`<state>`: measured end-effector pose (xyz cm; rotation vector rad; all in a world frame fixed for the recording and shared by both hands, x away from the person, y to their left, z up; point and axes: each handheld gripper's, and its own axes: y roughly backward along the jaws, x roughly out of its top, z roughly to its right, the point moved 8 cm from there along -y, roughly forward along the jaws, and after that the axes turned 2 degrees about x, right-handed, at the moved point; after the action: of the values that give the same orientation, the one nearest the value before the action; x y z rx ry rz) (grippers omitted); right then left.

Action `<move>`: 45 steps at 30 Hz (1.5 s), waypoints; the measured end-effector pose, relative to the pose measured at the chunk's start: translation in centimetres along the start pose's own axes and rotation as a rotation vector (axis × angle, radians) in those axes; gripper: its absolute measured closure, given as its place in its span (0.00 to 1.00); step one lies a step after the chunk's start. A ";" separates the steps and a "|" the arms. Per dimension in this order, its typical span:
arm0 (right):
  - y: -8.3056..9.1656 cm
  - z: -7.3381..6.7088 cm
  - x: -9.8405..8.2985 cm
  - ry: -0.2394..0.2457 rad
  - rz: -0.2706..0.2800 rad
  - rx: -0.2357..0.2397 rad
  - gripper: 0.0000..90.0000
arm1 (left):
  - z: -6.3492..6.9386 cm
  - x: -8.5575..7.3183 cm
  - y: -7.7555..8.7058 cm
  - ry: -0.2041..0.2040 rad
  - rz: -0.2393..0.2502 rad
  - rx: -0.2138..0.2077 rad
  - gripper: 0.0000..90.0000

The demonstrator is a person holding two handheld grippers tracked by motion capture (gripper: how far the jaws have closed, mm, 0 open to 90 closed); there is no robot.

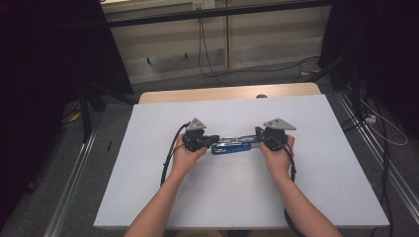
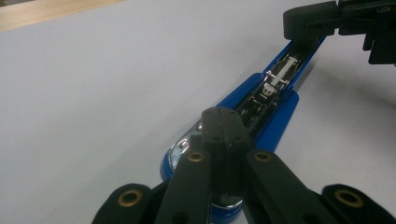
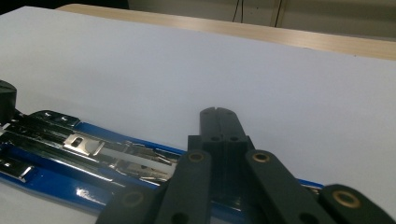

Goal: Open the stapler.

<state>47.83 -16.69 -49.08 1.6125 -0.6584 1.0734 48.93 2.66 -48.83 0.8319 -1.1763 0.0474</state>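
You stand at a table (image 1: 346, 197) covered by a white sheet, its pale wood edge (image 1: 227, 93) bare along the far side. Grey carpet (image 1: 44, 197) surrounds it, crossed by metal floor rails (image 1: 74, 173) on either side. Beyond, light wooden wall panels (image 1: 247, 34) carry black cables (image 1: 202, 44) trailing to the floor. Dark curtains (image 1: 44, 74) flank both sides of the dim room.
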 end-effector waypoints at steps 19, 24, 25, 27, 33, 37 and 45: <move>5.0 -1.1 1.1 0.060 -0.008 0.092 0.65 | 0.2 1.4 3.8 0.059 0.054 0.000 0.51; 6.3 -1.3 0.9 0.073 -0.011 0.113 0.54 | 0.1 1.4 4.9 0.068 0.058 0.017 0.45; 6.5 -1.2 0.7 0.069 -0.017 0.114 0.52 | 0.1 1.3 5.1 0.069 0.058 0.016 0.43; 6.9 -1.0 0.4 0.075 -0.025 0.106 0.48 | 0.0 1.1 5.5 0.071 0.056 0.028 0.40; 8.4 -0.6 -0.8 0.087 -0.051 0.106 0.38 | -0.2 0.3 7.0 0.081 0.037 0.055 0.30; 8.9 -0.5 -1.8 0.080 -0.067 0.115 0.33 | -0.2 -0.3 8.3 0.080 0.040 0.076 0.25; 10.4 -0.2 -3.5 0.073 -0.089 0.122 0.28 | -0.4 -1.5 9.8 0.084 0.058 0.099 0.20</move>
<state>37.53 -20.02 -47.48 1.6828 -0.4761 1.1190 44.29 10.40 -44.77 0.8740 -1.1255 0.1876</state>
